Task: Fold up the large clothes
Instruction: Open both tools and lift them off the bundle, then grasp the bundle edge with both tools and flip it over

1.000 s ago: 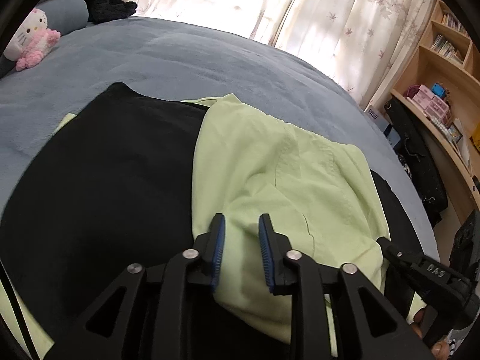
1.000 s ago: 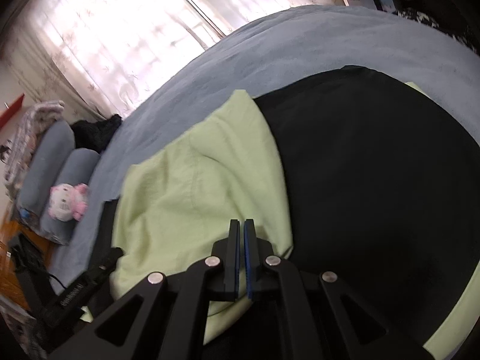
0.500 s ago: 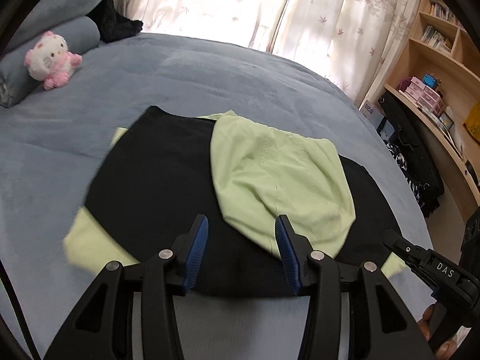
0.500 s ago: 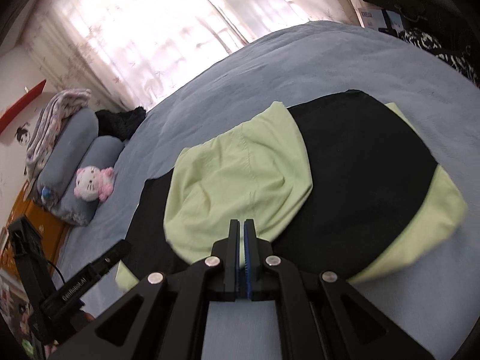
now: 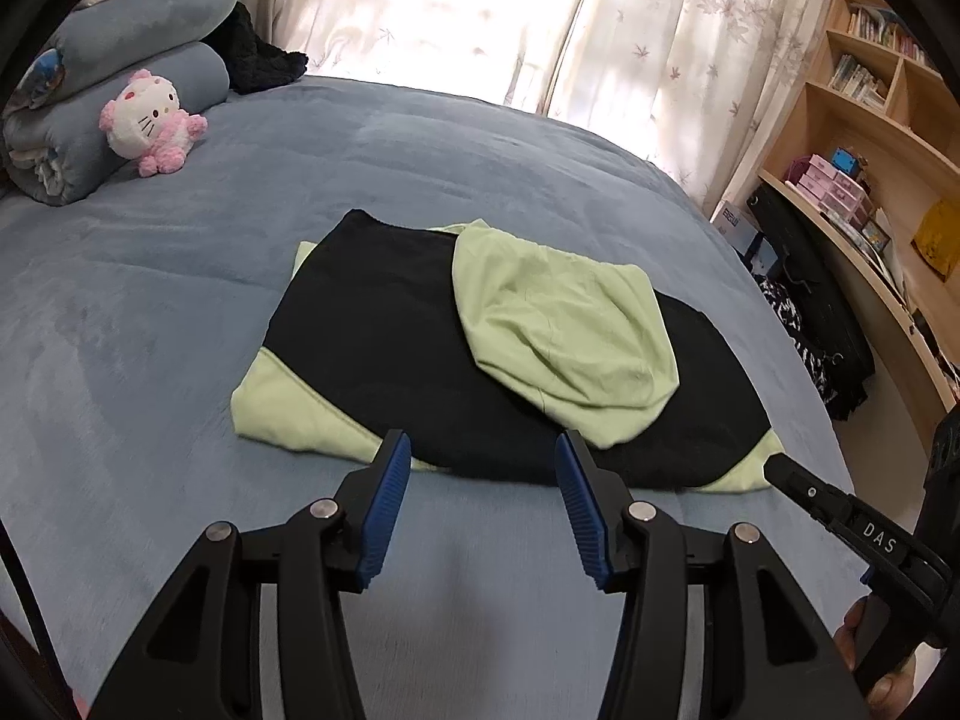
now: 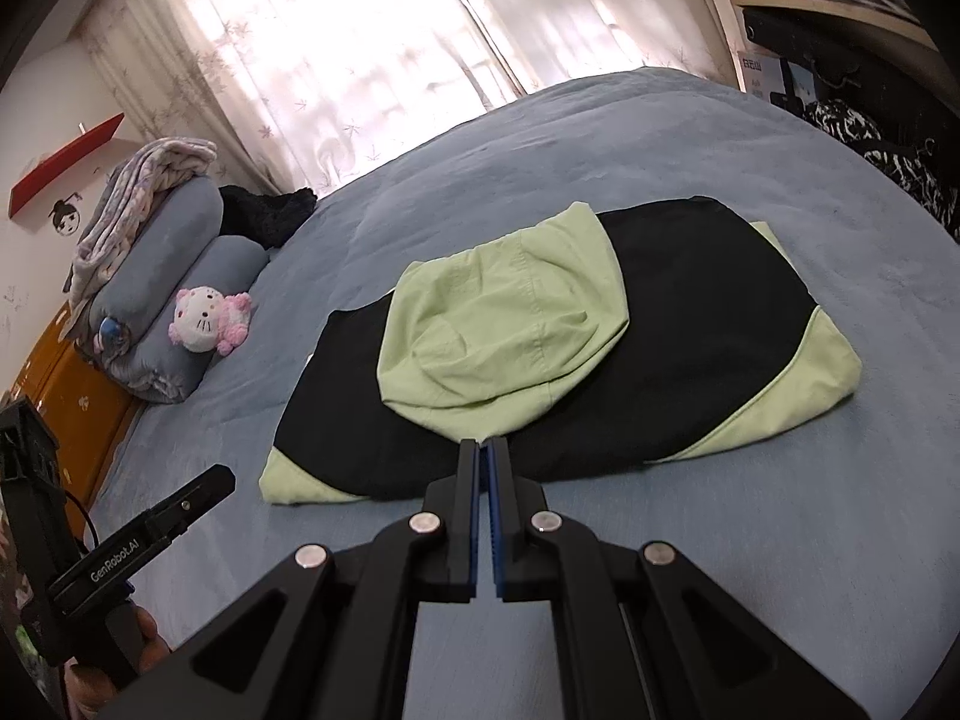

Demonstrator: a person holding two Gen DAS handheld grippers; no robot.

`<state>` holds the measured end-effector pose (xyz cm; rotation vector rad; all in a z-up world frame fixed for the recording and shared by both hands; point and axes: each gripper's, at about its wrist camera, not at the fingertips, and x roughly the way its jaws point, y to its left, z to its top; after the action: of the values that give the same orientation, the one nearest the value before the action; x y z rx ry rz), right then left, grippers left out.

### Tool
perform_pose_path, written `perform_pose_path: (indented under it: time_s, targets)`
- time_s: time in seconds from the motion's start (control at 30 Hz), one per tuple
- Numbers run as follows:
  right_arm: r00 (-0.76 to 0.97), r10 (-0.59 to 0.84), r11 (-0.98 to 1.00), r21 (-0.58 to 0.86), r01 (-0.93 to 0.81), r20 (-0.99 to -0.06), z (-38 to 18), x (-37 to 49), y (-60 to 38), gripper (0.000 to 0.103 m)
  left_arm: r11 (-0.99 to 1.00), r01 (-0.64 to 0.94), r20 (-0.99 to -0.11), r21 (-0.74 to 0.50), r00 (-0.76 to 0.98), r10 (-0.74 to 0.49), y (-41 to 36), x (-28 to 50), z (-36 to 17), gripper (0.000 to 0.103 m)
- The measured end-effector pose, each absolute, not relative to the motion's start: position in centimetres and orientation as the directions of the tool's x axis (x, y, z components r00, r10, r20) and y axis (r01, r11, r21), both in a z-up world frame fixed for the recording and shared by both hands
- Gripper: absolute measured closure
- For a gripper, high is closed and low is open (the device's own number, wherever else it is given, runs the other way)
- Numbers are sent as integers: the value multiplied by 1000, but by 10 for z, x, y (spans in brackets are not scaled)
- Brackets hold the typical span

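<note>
A folded black and light-green hooded garment lies flat on the blue bed, its green hood laid on top. My left gripper hovers above the bed just short of the garment's near edge; its jaws are opening and nothing is between them. In the right wrist view the same garment and hood lie ahead of my right gripper, which is shut and empty, held above the bed clear of the cloth. Each gripper shows at the edge of the other's view.
A pink and white plush toy leans on rolled grey-blue bedding at the head of the bed, beside a black cloth. Wooden shelves and a black bag stand along the right. Curtains hang behind.
Both grippers have pulled back and risen away from the garment, which now lies whole in view. The left jaws have spread wider. The right jaws stayed shut.
</note>
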<state>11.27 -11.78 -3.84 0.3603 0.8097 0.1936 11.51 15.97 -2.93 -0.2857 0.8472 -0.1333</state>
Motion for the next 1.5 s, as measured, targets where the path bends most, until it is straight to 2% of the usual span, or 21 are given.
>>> perform_pose_path:
  time_s: [0.3,0.5,0.77,1.07,1.47,1.5]
  targets:
    - [663,294,937,345,-57,-688,-44,103,-104,100,939,24,-737,-343,614,-284,161,108,-44,53]
    - [645,303,936,346,-63,-702,-61,118,-96,100,874,7,-721,-486,562,-406,167,123,-76,51]
    - [627,310,934,351,-62,-715,-85,144,-88,100,802,-89,-710,-590,529,-464,183,149,-126,51]
    - [631,298,945,316,-87,-717,-104,182,-76,100,736,-195,-694,-648,549,-466,201,182,-180,51]
    - [694,238,970,201,-136,-679,-114,258,-58,101,710,-232,-646,-665,657,-390,210,241,-195,51]
    - [689,223,974,186,-129,-690,-119,265,-58,101,723,-243,-651,-647,669,-358,209,244,-193,57]
